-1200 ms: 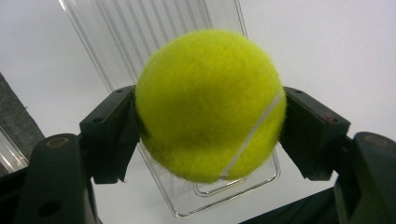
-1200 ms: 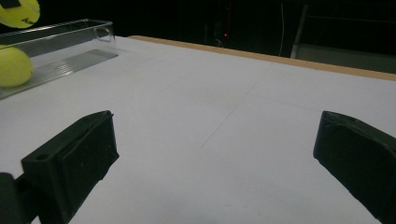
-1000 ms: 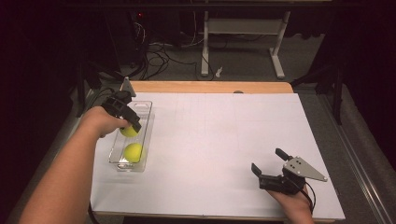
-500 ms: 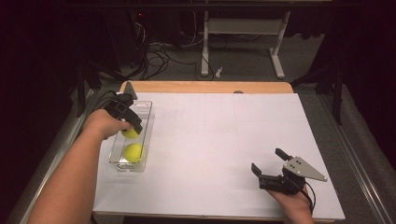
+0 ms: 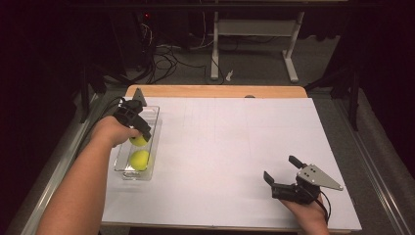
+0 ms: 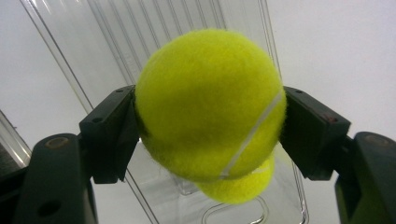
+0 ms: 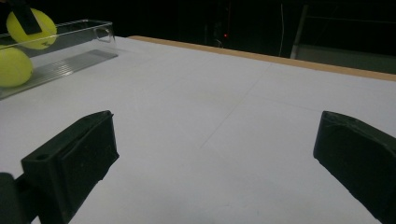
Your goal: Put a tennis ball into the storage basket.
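Observation:
A yellow-green tennis ball (image 6: pixel 208 105) is clamped between the jaws of my left gripper (image 5: pixel 138 133), which is shut on it just above a clear plastic tray (image 5: pixel 153 113) at the table's left. The held tennis ball (image 5: pixel 137 141) hangs over the tray's middle. A second tennis ball (image 5: pixel 139 160) lies in the tray's near end, and peeks out below the held one as the second ball (image 6: pixel 238 183). My right gripper (image 5: pixel 283 172) rests open near the front right of the table, nothing between its jaws. Both balls (image 7: pixel 28 28) and the tray (image 7: pixel 79 51) appear far left in the right gripper view.
The white table top (image 5: pixel 230 147) spreads wide between the tray and my right gripper. A wooden strip (image 5: pixel 215 91) runs along its far edge. Beyond it are a dark floor, cables and a white stand (image 5: pixel 254 29).
My left gripper with the ball has shifted slightly toward the far end of the tray. The right gripper has kept still.

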A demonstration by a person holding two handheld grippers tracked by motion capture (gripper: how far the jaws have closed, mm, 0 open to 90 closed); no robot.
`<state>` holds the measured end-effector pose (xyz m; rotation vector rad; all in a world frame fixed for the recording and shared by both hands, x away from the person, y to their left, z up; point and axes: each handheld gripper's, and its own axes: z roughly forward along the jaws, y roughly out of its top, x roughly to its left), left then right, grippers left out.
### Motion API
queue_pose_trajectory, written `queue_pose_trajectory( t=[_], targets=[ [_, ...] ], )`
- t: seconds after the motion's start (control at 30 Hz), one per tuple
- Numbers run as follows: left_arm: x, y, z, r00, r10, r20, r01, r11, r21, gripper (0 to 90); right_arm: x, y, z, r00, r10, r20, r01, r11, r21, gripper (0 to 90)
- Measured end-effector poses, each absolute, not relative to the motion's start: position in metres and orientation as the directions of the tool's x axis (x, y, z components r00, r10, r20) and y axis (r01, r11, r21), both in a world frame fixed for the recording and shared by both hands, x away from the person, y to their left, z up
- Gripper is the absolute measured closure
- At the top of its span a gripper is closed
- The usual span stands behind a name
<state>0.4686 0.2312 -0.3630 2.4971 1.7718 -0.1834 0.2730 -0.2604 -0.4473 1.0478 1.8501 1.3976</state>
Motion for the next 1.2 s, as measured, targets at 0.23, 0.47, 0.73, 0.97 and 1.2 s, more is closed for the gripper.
queue_pose_trajectory(
  t=[0.23,0.47,0.73,0.97,1.2],
  targets=[
    [0.469,0.232,-0.367,0.325,0.935,-0.141,0.944,-0.330,-0.016,26.9,0.273,-0.260,-0.447,-0.517,0.856,0.005,0.239,0.139,0.961,0.2],
    [0.468,0.232,-0.365,0.325,0.935,-0.140,0.944,-0.329,-0.003,26.7,0.273,-0.260,-0.448,-0.518,0.855,0.004,0.241,0.142,0.960,0.2],
    [0.467,0.232,-0.362,0.319,0.937,-0.139,0.947,-0.322,0.000,26.7,0.273,-0.259,-0.447,-0.518,0.855,0.005,0.242,0.141,0.960,0.2],
    [0.465,0.227,-0.353,0.367,0.922,-0.123,0.930,-0.365,0.041,6.3,0.273,-0.260,-0.447,-0.519,0.855,0.002,0.235,0.140,0.962,0.2],
    [0.463,0.223,-0.350,0.376,0.916,-0.139,0.926,-0.376,0.032,0.9,0.273,-0.259,-0.447,-0.520,0.854,0.002,0.236,0.141,0.962,0.2]
  ],
)
